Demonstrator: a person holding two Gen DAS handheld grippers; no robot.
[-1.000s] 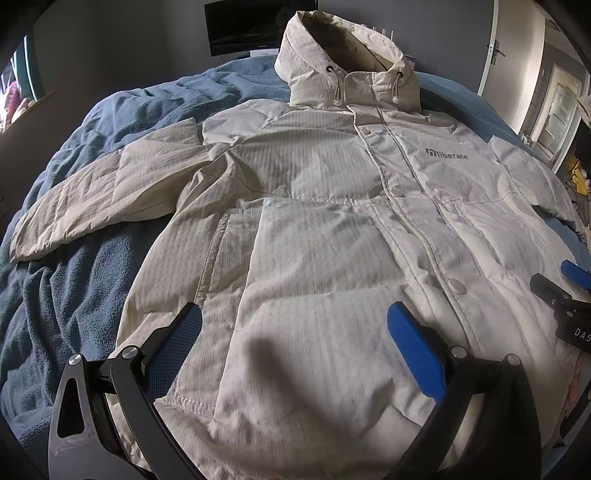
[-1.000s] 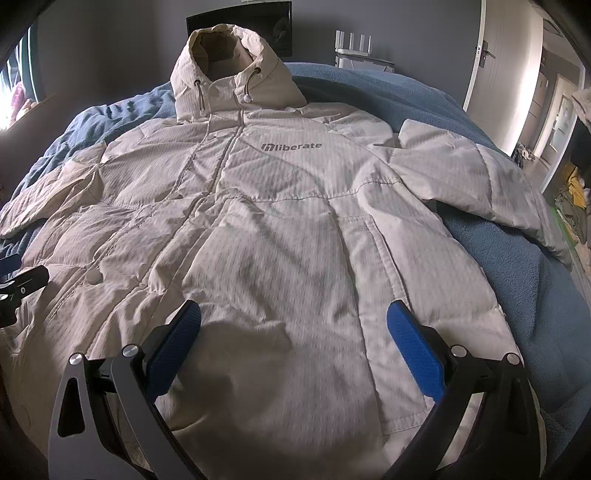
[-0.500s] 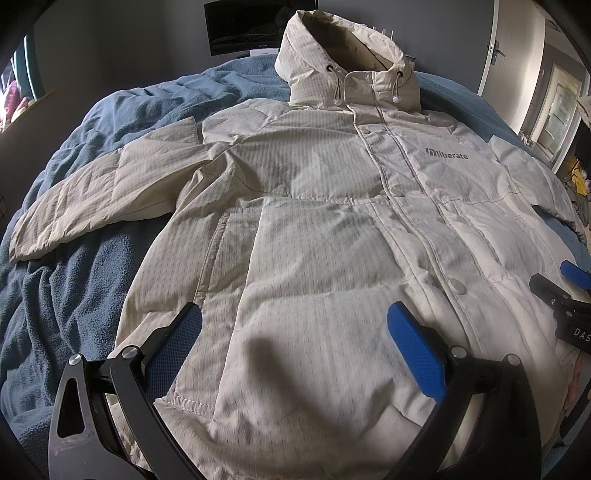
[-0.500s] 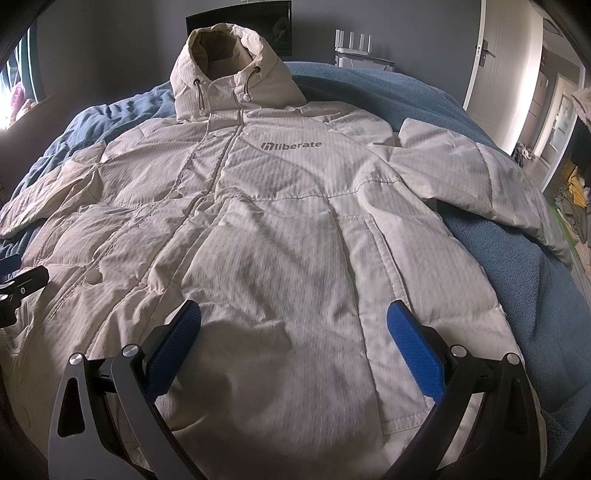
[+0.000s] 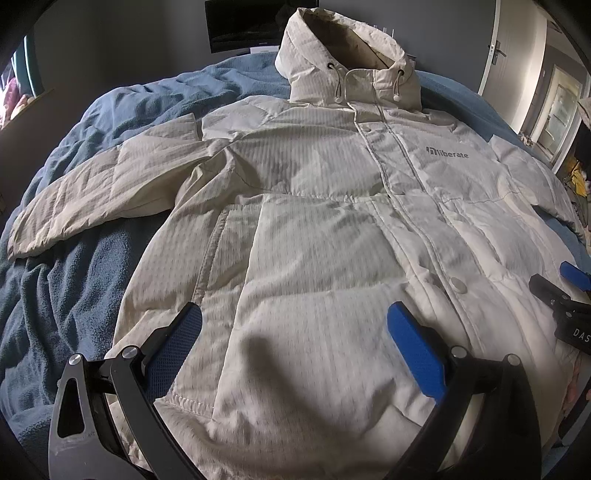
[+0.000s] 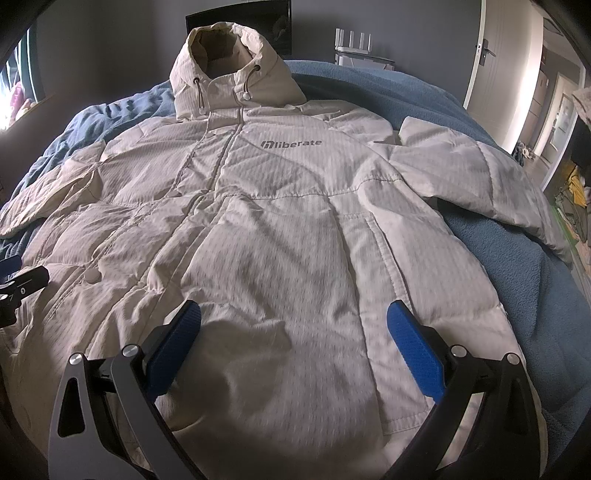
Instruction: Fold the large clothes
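A cream hooded puffer jacket [image 5: 314, 229] [image 6: 280, 229] with a grey "liberate" logo lies front up and spread flat on a blue blanket. Both sleeves stretch outward, and the hood points to the far wall. My left gripper [image 5: 295, 332] hovers open over the hem on the jacket's left half, nothing between its blue pads. My right gripper [image 6: 293, 332] stands open above the hem on the right half, also holding nothing. Each gripper shows at the edge of the other's view: the right gripper [image 5: 569, 291] and the left gripper [image 6: 18, 280].
The blue fleece blanket [image 5: 74, 280] [image 6: 517, 258] covers the bed around the jacket. A dark screen [image 5: 243, 22] hangs on the far wall. A white door [image 6: 484, 55] and a cluttered doorway lie to the right, with a white router [image 6: 352, 38] behind the bed.
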